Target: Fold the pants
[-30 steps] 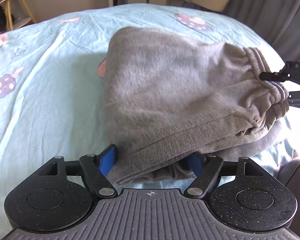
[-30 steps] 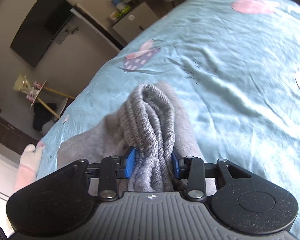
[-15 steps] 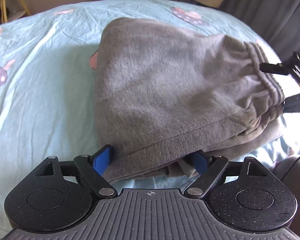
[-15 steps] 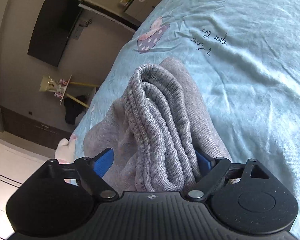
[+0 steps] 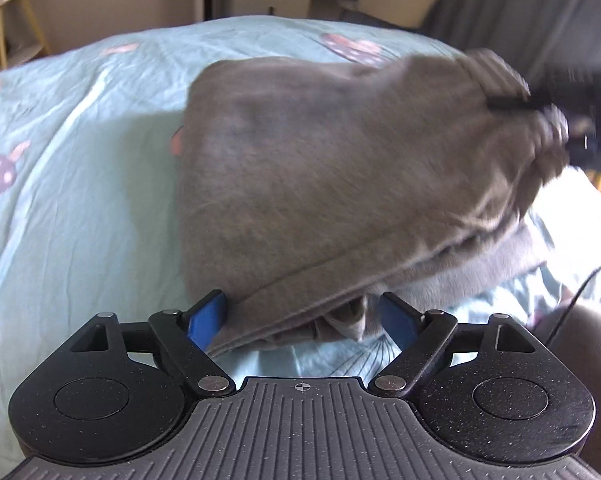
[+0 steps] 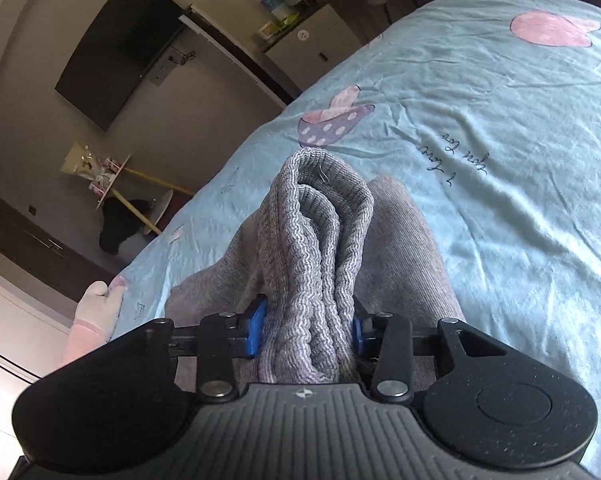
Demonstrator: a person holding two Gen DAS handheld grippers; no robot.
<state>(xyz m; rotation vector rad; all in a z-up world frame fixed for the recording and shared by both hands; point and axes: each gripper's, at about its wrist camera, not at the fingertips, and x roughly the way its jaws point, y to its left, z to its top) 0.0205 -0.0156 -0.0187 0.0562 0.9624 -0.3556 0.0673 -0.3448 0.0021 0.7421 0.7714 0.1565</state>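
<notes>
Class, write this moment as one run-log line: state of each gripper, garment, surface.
left gripper: open, straddling hem | right gripper: shut on waistband | grey pants: folded | blue bedsheet: underneath

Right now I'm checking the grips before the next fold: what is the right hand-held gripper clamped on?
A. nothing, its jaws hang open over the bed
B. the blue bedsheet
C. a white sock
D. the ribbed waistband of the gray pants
D: in the right wrist view, the right hand-held gripper has its blue pads pressed on both sides of the bunched ribbed waistband of the gray pants.
</notes>
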